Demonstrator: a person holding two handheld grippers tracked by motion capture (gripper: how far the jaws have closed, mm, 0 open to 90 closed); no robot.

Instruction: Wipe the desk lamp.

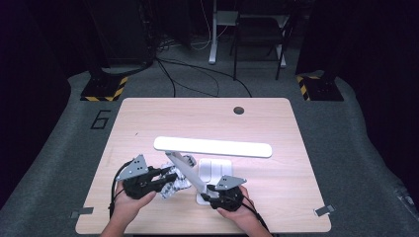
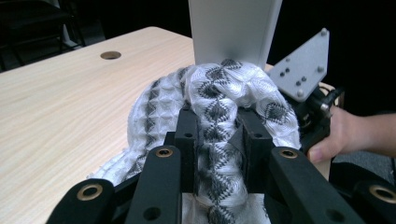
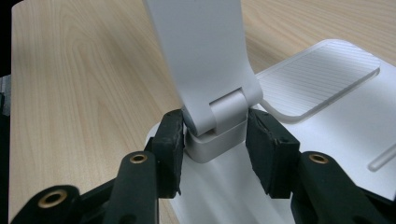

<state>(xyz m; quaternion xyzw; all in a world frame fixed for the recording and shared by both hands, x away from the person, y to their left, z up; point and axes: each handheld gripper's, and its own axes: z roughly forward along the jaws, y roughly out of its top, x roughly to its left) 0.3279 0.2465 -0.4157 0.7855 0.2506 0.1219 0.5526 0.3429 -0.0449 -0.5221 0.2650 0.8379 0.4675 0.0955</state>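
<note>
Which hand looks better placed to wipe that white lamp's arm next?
Probably the left. The left gripper has its fingers shut on the patterned cloth, which is already pressed against the lamp arm. The right gripper holds no cloth; its fingers straddle the hinge block at the lamp base.

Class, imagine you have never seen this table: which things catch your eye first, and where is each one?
A white desk lamp stands at the middle of the wooden table, its long head bar bright and level. The left gripper is clamped on a bunched white-and-black patterned cloth pressed against the lamp's arm. The right gripper brackets the hinge block at the lamp's base, near the table's front edge.
</note>
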